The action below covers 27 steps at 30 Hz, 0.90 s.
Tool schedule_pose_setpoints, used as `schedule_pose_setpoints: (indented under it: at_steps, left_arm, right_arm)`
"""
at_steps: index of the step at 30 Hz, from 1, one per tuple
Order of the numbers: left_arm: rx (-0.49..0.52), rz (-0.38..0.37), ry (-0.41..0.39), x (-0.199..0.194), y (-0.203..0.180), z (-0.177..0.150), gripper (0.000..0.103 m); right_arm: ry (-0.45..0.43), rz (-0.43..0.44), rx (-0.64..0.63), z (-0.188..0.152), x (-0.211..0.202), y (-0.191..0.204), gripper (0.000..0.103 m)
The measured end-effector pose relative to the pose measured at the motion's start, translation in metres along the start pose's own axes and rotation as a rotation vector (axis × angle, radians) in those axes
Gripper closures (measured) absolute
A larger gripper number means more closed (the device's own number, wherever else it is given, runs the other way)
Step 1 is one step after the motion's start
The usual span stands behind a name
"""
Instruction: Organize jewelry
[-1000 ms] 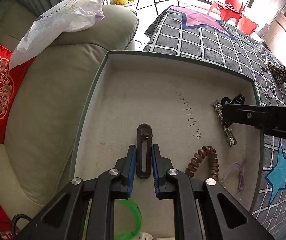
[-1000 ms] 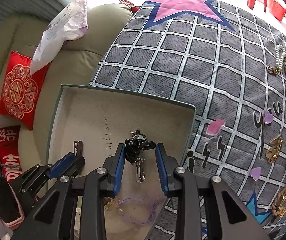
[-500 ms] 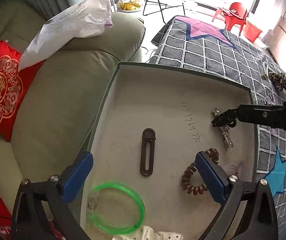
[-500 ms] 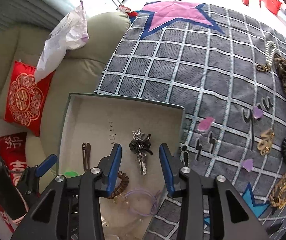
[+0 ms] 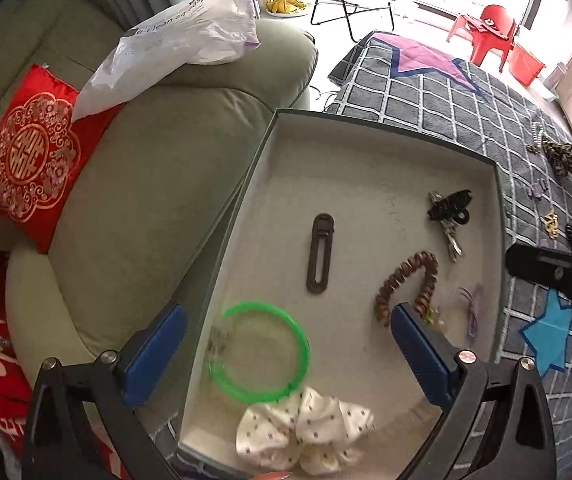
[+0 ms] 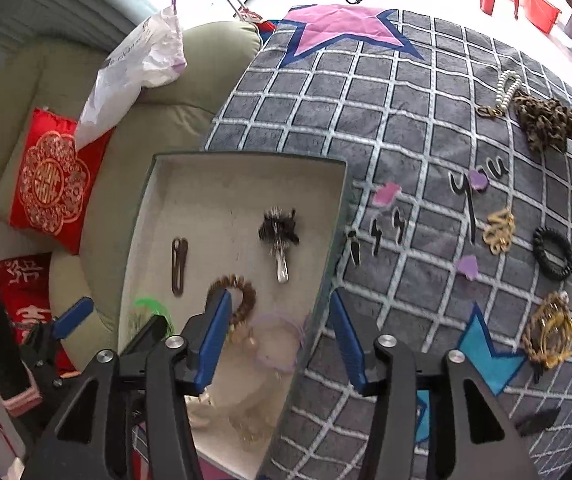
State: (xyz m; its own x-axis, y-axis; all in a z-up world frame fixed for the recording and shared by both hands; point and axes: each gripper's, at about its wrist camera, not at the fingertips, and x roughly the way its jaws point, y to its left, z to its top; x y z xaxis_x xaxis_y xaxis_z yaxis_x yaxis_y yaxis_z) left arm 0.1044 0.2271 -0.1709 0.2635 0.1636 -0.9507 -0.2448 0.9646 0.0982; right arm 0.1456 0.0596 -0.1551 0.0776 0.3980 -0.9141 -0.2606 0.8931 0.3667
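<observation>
Where both tongs gripped clips a second ago, the left tongs (image 5: 286,354) and right tongs (image 6: 280,336) now gape, brown clip (image 5: 319,253) and black clip (image 5: 448,216) lying in the tray (image 5: 366,132).

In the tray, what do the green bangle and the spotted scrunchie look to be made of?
The green bangle looks like translucent plastic with a glossy finish: it is neon bright and the tray floor shows through its rim. The spotted scrunchie looks like soft, matte woven cloth, cream with small dark dots, gathered in puffy folds.
</observation>
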Motion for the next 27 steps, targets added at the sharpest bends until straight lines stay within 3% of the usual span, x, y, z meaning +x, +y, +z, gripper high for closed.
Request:
schedule_pose_setpoints:
  at_steps: [4, 8, 10, 18, 27]
  left_arm:
    - [0.012, 0.002, 0.002, -0.01, -0.002, -0.012, 0.001]
    - [0.014, -0.017, 0.026, -0.019, 0.0, -0.024, 0.001]
    - [0.005, -0.025, 0.041, -0.023, 0.002, -0.031, 0.001]
    - [-0.009, -0.042, 0.09, -0.037, 0.014, -0.064, 0.001]
    - [-0.013, -0.037, 0.07, -0.063, 0.026, -0.091, 0.001]
  right_arm:
    - [0.011, -0.024, -0.013, -0.017, -0.007, 0.002, 0.031]
    - [0.014, -0.031, -0.01, -0.032, -0.014, 0.001, 0.028]
    - [0.017, -0.038, -0.006, -0.04, -0.018, 0.0, 0.02]
    - [0.025, -0.061, -0.036, -0.064, -0.029, 0.007, 0.016]
    - [0.016, -0.075, -0.061, -0.085, -0.04, 0.017, 0.015]
